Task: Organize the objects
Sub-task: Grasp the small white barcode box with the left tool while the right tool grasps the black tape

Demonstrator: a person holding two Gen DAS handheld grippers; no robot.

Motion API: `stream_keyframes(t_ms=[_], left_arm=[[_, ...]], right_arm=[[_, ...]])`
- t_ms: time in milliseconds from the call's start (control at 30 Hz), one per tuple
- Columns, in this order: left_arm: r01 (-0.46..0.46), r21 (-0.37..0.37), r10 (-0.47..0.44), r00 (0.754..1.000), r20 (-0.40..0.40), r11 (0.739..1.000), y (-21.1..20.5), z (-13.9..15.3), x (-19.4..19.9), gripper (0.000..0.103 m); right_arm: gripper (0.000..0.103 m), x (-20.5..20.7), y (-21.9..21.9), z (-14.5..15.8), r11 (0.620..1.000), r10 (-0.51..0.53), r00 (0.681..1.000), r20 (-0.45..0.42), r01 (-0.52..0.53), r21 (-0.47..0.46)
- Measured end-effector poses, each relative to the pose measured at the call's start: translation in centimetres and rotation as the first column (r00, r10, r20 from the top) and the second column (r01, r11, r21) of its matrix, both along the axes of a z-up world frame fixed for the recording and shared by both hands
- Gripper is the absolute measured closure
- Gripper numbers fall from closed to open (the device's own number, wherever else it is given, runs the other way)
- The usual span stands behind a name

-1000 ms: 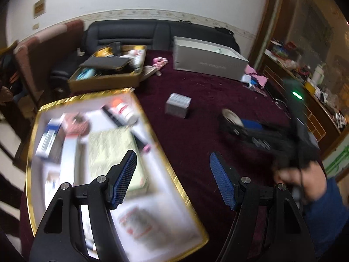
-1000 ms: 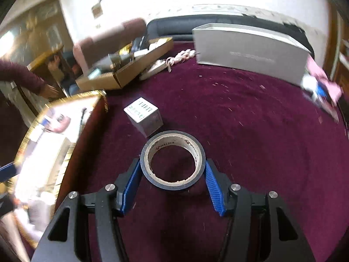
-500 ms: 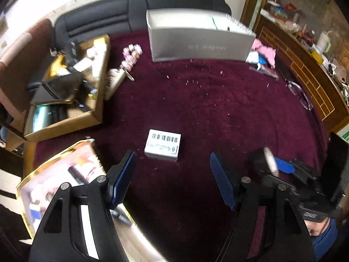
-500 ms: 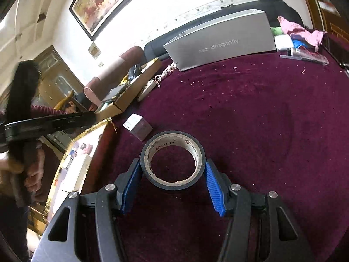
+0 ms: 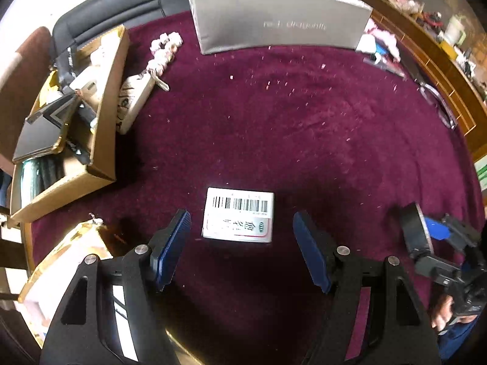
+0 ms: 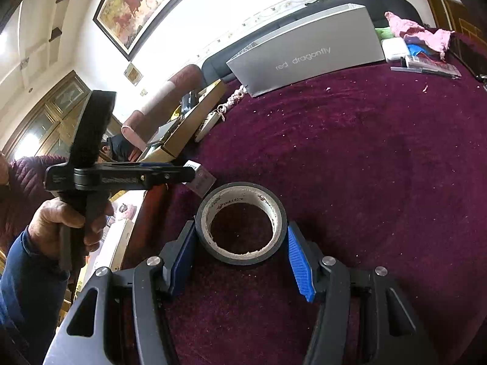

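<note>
A counter [image 5: 304, 127] spread with deep maroon velvet, flecked with pale crumbs, fills most of both views. Beyond its far edge, toward twelve o'clock, stands a black leather sofa [image 5: 121, 9], with a brown-and-cream padded chair [image 6: 164, 103] beside it toward ten o'clock. The wall [image 6: 243, 6] behind is white with a patterned border strip, and a large dark-framed painting [image 6: 137, 3] in warm colours hangs on it. At nine o'clock in the right wrist view stands a wooden cabinet with glass doors [image 6: 48, 121], brightly reflecting. At two o'clock in the left wrist view runs a cluttered wooden shelf unit [image 5: 432, 30].
</note>
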State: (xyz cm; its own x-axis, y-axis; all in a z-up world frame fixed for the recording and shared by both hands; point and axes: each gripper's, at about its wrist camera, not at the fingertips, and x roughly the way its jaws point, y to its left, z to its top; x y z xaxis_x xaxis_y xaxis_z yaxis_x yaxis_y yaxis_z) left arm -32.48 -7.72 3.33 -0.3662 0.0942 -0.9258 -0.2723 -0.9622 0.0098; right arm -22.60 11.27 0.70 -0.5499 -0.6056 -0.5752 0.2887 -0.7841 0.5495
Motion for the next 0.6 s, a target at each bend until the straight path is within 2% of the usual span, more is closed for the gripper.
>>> stream_keyframes(t_ms=[200, 267, 300, 533, 600], left_arm=[[-0.021, -0.025, 0.022, 0.999, 0.032, 0.999, 0.1, -2.4, -1.1, 0.033], [-0.064, -0.012, 0.064, 0.998, 0.011, 0.998, 0.0, -2.6, -1.0, 0.043], [-0.074, 0.011, 0.074, 0.997, -0.004, 0.997, -0.1, -2.5, -0.8, 0.058], [-0.12, 0.03, 0.121, 0.99, -0.075, 0.992, 0.3, -1.6, 1.9, 0.057], [-0.123, 0.028, 0.126, 0.984, -0.125, 0.992, 0.7, -0.4, 3.6, 0.057]], right_arm=[[0.046, 0.1, -0.2, -0.3, 1.0, 0.001, 1.0, 0.008, -0.001, 0.006], [0.046, 0.0, -0.1, -0.4, 1.0, 0.002, 1.0, 0.012, -0.002, 0.006], [0.046, -0.1, 0.0, -0.4, 1.0, -0.002, 1.0, 0.012, 0.002, 0.006], [0.046, -0.1, 0.0, -0.3, 1.0, -0.011, 1.0, 0.007, 0.011, 0.014], [0.046, 0.0, 0.0, -0.3, 1.0, -0.014, 1.0, 0.002, 0.014, 0.018]])
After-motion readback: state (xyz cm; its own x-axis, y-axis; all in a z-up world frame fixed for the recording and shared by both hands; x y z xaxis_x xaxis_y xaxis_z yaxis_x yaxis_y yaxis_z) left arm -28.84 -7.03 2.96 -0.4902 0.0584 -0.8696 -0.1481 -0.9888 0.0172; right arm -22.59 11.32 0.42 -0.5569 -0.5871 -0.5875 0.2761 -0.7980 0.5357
